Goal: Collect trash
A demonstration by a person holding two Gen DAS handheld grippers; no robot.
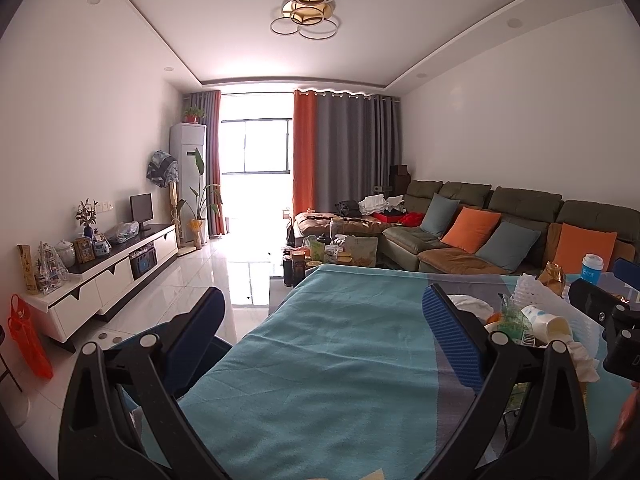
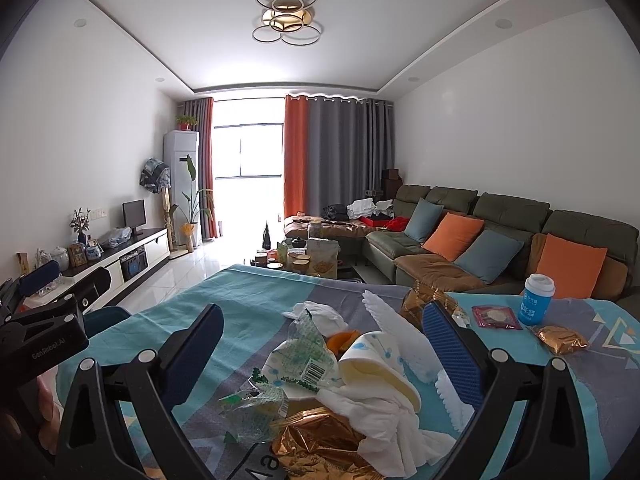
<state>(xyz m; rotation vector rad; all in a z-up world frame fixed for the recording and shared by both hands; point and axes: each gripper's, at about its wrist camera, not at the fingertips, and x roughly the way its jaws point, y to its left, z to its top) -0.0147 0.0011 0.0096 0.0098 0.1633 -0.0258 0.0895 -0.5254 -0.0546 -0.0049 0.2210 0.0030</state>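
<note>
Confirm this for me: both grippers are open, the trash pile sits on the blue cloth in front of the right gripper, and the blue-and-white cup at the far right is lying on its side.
One detail is wrong. The blue-and-white cup stands upright, as the right wrist view shows. The rest holds: the left gripper and right gripper are open, and the trash pile sits on the blue cloth in front of the right gripper.

Each hand-held tool [image 1: 324,312] [image 2: 322,334] has a black plastic linkage frame with round silver pivot screws, two dark-blue ribbed finger pads [image 2: 454,354], and white "GenRobot.AI" lettering on the left one's body.
</note>
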